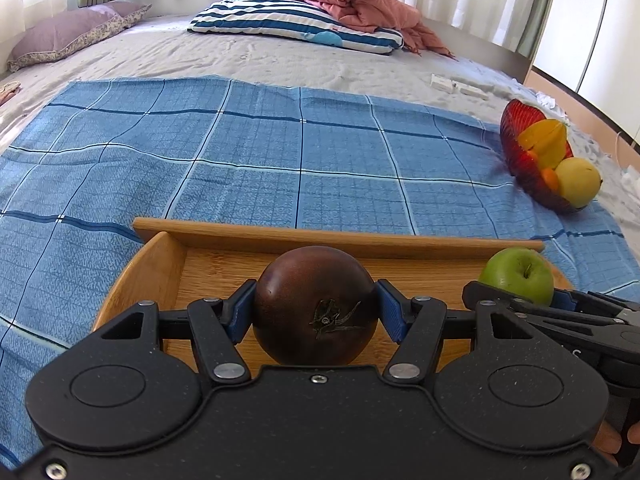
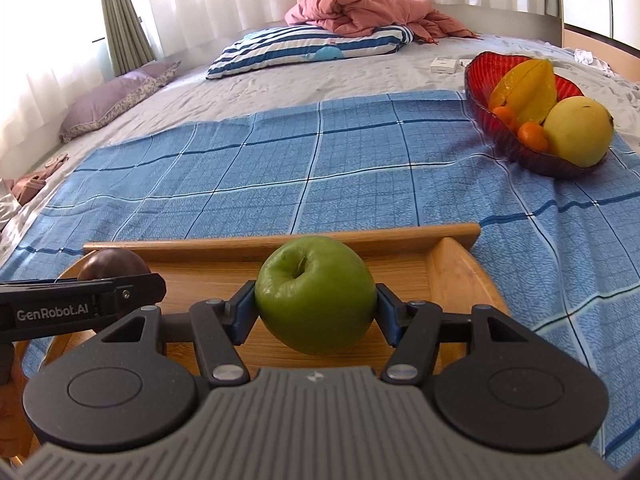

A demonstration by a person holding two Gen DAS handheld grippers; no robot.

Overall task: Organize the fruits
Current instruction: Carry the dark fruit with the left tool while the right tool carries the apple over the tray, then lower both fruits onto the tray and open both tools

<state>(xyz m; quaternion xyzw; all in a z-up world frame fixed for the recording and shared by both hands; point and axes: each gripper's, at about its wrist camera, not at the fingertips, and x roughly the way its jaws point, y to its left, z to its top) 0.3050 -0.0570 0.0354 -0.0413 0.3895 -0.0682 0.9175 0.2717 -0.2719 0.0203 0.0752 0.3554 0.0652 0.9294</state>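
Note:
My left gripper [image 1: 316, 308] is shut on a dark brown-red tomato [image 1: 316, 304] over the wooden tray [image 1: 320, 236]. My right gripper [image 2: 316, 308] is shut on a green apple [image 2: 316, 292] over the same tray [image 2: 280, 242], to the right of the left gripper. The apple also shows in the left wrist view [image 1: 518, 274], and the tomato in the right wrist view [image 2: 114, 264]. A red glass bowl [image 2: 480, 76] at the far right holds a starfruit [image 2: 528, 86], a yellow pear-like fruit [image 2: 576, 130] and small oranges [image 2: 534, 134].
The tray and bowl sit on a blue checked cloth [image 1: 280, 152] spread on a bed. Behind it lie a striped pillow [image 1: 296, 20], a pink blanket [image 1: 360, 4], a purple pillow [image 1: 68, 34] and small white boxes [image 1: 460, 86].

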